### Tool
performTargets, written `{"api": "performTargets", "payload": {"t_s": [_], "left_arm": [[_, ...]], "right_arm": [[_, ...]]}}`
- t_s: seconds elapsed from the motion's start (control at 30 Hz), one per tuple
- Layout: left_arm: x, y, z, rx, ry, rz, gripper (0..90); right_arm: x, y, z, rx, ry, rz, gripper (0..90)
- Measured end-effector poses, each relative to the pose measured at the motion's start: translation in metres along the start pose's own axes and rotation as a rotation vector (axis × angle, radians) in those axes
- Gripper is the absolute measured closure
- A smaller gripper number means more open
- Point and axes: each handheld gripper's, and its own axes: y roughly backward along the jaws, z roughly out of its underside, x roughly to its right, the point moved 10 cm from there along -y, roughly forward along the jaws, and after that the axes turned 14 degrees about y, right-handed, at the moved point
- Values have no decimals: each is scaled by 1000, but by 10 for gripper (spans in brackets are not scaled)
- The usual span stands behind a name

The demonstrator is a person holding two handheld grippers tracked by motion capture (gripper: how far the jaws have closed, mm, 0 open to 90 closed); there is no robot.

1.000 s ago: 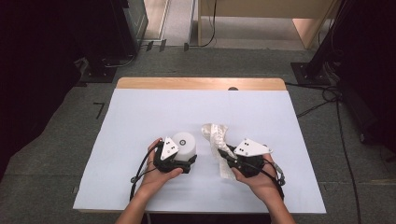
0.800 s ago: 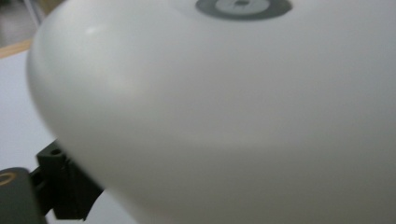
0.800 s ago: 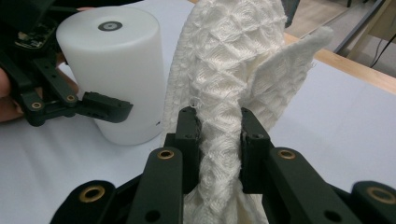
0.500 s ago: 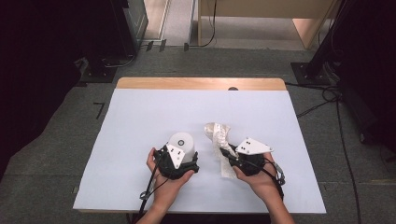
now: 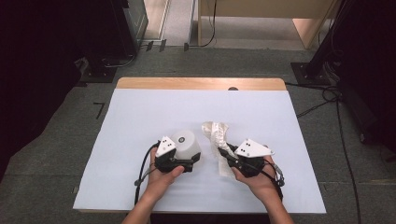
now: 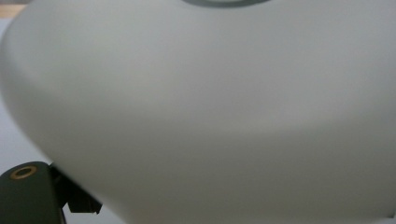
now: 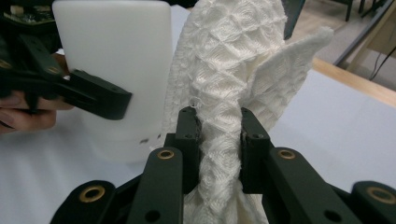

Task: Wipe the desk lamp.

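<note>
On the white-covered table (image 5: 140, 121), the left gripper (image 5: 184, 161) is clamped on the white cup (image 5: 187, 142), lying on its side, while the right gripper (image 7: 218, 140) pinches the white cloth (image 7: 229, 70) just to the cup's right, its length running away from the person.

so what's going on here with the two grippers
A person at a table covered in white holds a gripper in each hand. The left gripper grips a white rounded container, tilted so its flat end faces up and away. The right gripper is shut on a bunched white knitted cloth, which stands up between its jaws right beside the container. It looks like the cloth is about to be used on the container, perhaps to wipe it.
</note>
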Motion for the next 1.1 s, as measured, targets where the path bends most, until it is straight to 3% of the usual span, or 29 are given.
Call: {"api": "performTargets", "payload": {"t_s": [0.1,0.17,0.3,0.4,0.53,0.63,0.73,0.83,0.97,1.03,1.1], "left_arm": [[17,7,-2,-24,-16,139,73],[25,9,-1,-43,-39,189,73],[37,7,3,-61,-41,250,74],[39,6,5,-71,-47,253,74],[33,10,-1,-51,-21,249,74],[27,15,-8,-23,7,248,75],[25,17,-9,-16,19,252,77],[27,13,-3,-48,3,254,77],[34,4,8,-89,-29,252,78],[35,3,7,-87,-31,256,78],[32,5,5,-78,-24,248,78]], "right_arm": [[-8,2,-12,34,29,2,744],[-14,4,-21,57,41,6,743],[-20,8,-34,95,67,10,743],[-25,8,-36,95,85,3,744],[-29,5,-29,63,96,-53,743],[-34,-2,-13,-33,117,-126,743],[-38,-6,-6,-71,137,-158,743],[-34,-2,-13,-39,129,-129,744],[-28,8,-30,40,112,-61,744],[-28,11,-34,66,115,-61,744],[-29,9,-30,47,121,-80,744]]}}
